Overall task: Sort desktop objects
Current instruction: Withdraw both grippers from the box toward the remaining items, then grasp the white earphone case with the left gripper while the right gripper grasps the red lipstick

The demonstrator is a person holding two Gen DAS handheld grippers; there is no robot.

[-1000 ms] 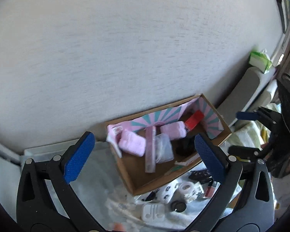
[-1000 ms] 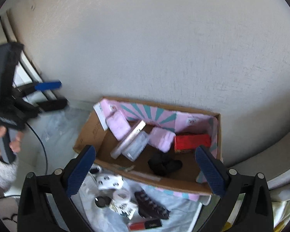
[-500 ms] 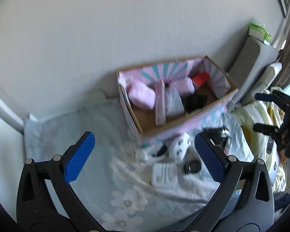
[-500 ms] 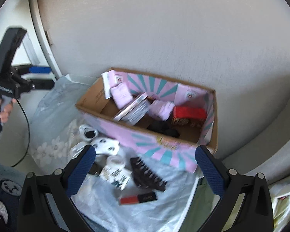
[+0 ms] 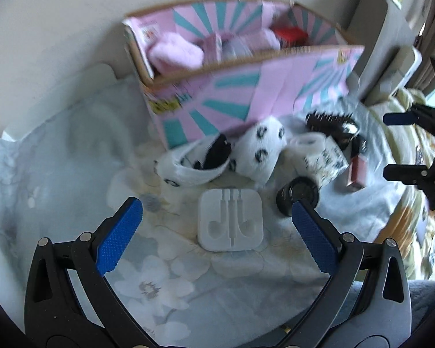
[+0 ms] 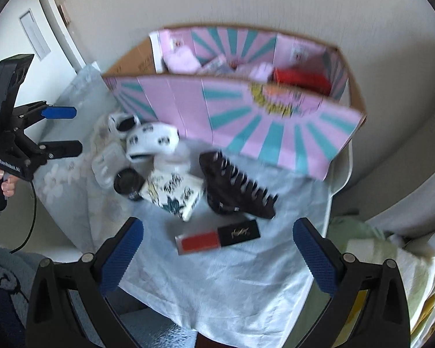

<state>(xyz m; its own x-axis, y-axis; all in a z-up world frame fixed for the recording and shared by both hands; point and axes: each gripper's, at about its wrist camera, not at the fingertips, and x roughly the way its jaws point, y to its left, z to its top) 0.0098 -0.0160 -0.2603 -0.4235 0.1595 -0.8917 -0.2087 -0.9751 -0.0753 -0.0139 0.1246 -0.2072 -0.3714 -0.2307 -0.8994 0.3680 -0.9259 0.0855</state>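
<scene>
A pink and teal cardboard box (image 5: pixel 246 95) stands against the wall and holds pink pouches and a red item; it also shows in the right wrist view (image 6: pixel 246 116). In front of it lie a white earphone case (image 5: pixel 230 223), patterned socks (image 5: pixel 258 148), a small black jar (image 5: pixel 298 197), a floral white box (image 6: pixel 174 194), a black hair claw (image 6: pixel 235 191) and a red and black lipstick (image 6: pixel 217 237). My left gripper (image 5: pixel 214 229) is open just above the earphone case. My right gripper (image 6: pixel 217 249) is open above the lipstick.
A pale floral cloth (image 5: pixel 159 275) covers the surface. A grey cushion (image 5: pixel 382 29) sits right of the box. Yellow-green bedding (image 6: pixel 391 261) lies at the right edge. The wall is close behind the box.
Both grippers have tilted down and dropped closer to the cloth. The view went from the wall and the box's inside to the loose items in front of it.
</scene>
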